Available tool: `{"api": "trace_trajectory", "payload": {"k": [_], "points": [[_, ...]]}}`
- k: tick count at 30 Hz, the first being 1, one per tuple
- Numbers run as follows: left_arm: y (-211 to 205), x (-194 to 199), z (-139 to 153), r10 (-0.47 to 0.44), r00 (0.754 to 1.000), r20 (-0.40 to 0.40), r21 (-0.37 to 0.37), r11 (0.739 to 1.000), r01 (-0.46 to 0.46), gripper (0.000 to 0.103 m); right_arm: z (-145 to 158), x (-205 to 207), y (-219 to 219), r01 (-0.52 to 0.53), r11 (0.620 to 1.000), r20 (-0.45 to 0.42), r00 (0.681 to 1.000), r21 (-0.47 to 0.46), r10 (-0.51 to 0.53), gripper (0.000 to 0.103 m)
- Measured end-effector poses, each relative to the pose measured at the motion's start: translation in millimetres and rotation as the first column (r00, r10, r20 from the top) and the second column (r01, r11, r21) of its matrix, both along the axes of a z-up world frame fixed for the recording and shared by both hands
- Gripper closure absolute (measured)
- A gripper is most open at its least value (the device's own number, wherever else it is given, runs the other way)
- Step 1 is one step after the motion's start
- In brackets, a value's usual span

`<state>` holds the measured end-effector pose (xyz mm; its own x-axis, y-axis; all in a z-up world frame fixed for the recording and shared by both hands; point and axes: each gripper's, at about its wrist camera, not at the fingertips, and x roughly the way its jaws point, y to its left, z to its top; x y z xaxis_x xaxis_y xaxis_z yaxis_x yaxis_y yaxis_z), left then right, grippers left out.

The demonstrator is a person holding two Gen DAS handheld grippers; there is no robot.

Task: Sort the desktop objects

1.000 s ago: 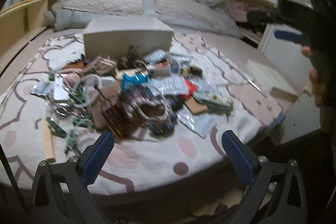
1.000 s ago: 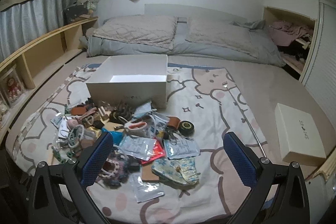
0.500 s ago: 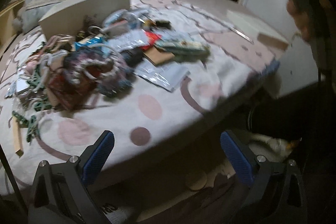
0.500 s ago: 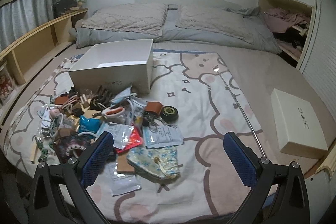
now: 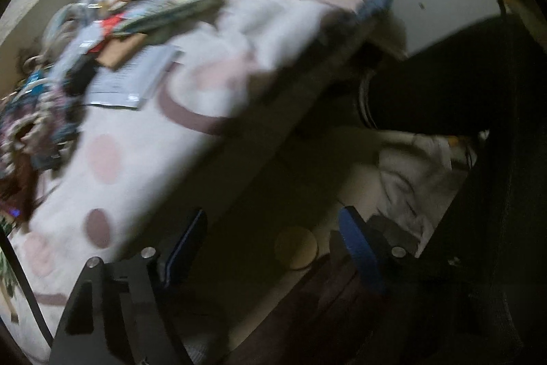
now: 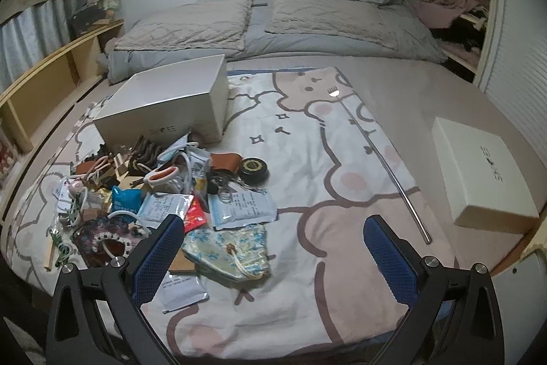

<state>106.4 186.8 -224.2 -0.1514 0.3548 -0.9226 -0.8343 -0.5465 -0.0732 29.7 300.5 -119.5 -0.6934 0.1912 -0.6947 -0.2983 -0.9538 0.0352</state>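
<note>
Floral pouch (image 6: 227,250) just beyond right gripper's (image 6: 273,257) spread fingers (image 6: 155,259).

- Clutter pile (image 6: 154,190): packets, scissors, cords, heaped near-left on the bed.
- Floral pouch (image 6: 230,250): flat at the pile's near edge.
- Black round tin (image 6: 253,168): at the pile's right.
- White box (image 6: 167,105): open, just beyond the pile.

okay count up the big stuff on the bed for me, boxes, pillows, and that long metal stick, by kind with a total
White cardboard boxes: 2, the open one behind the clutter and the closed flat one at the right edge
Grey quilted pillows: 2, left and right
Long metal rod with forked tip: 1
Total: 5
</note>
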Motion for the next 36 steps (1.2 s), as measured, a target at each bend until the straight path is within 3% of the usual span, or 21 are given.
{"api": "trace_trajectory", "payload": {"k": [12,17,24,36], "points": [[30,17,-46,-0.188,0.981,0.038,-0.091,0.977,0.191,0.034,-22,36,20,0.089,0.994,0.020,0.996,-0.063,-0.088,0.000],[31,22,-61,-0.227,0.972,0.053,-0.110,0.967,0.232,0.038,-30,50,23,0.114,0.990,0.025,0.993,-0.089,-0.112,0.000],[26,22,-82,-0.215,0.974,0.074,-0.123,0.967,0.223,0.040,-40,61,24,0.129,0.985,0.034,0.992,-0.115,-0.125,0.000],[32,26,-124,-0.101,0.988,0.119,-0.120,0.986,0.116,0.040,-59,77,12,0.116,0.983,0.049,0.993,-0.145,-0.110,0.000]]}}
